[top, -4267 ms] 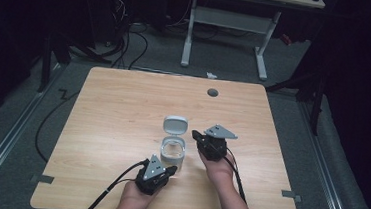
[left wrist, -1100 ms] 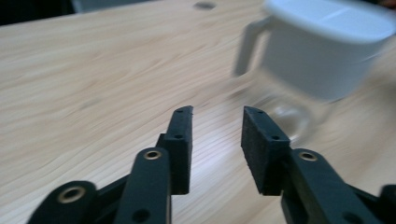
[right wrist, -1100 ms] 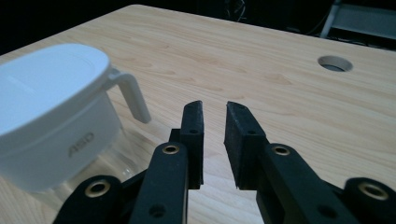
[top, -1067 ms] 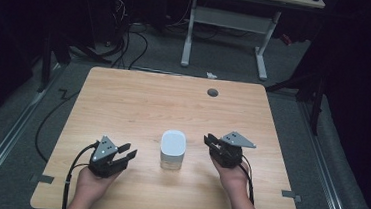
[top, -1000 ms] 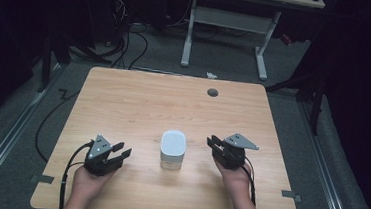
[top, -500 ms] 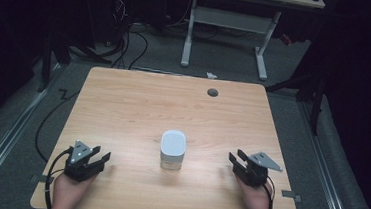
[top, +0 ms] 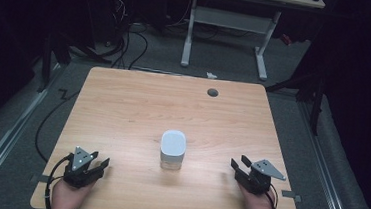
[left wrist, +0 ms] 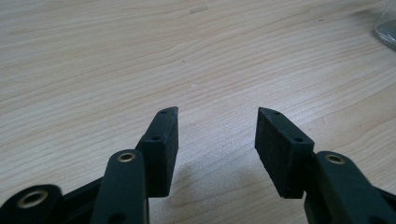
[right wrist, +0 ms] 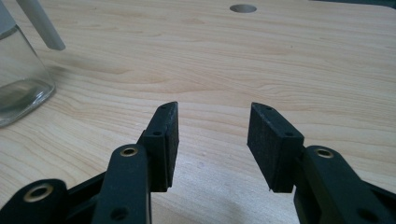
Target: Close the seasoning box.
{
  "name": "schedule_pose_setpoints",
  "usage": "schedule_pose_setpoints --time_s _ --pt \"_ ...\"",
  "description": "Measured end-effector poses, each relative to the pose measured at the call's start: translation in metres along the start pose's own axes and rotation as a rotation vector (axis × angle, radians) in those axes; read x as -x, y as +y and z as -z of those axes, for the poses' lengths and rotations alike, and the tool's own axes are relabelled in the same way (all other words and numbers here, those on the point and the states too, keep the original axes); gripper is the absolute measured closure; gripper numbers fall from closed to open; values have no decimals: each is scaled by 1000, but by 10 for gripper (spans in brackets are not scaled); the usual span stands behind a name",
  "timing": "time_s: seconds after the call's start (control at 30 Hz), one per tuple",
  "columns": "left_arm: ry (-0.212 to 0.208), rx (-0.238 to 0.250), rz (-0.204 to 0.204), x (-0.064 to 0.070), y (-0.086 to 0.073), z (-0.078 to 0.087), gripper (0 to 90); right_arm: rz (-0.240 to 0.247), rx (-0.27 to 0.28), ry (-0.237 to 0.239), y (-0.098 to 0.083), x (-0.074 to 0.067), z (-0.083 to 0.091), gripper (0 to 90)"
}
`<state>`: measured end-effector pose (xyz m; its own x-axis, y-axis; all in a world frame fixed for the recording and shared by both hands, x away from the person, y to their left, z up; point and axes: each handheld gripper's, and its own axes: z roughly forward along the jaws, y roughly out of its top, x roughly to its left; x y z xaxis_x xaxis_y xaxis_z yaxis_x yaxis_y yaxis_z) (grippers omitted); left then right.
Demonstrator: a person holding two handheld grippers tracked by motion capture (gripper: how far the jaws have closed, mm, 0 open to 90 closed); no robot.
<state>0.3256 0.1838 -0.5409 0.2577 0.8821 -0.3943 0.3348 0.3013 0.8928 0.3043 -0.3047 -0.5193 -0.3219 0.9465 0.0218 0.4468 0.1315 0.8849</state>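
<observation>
**Both grippers pulled back, lidded jar left standing alone**

The left gripper (left wrist: 217,126) has its jaws spread wide with nothing but bare wood between them, and the right gripper (right wrist: 212,121) is the same: parted, empty, low over the table (top: 123,109). In the high view the left gripper (top: 99,164) sits near the front left corner and the right gripper (top: 237,167) near the front right, each well apart from the jar (top: 173,150) in the middle.

About four seconds ago both grippers were at the jar, with its white lid lying just behind it. A second ago the lid was already on and the grippers flanked the jar closely; since then they have drawn steadily outward and toward the person. The jar itself has not moved.

That reads as a finished closing job and a retreat. Whether the lid is seated fully cannot be judged from above. The clear glass wall (right wrist: 18,70) edges into the right gripper view, upright.
</observation>
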Motion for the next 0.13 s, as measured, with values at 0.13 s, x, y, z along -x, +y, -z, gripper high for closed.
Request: schedule_pose_setpoints --time_s 0.13 --pt "-4 15 34 -4 4 2 500 -5 -6 3 0 -2 -2 532"
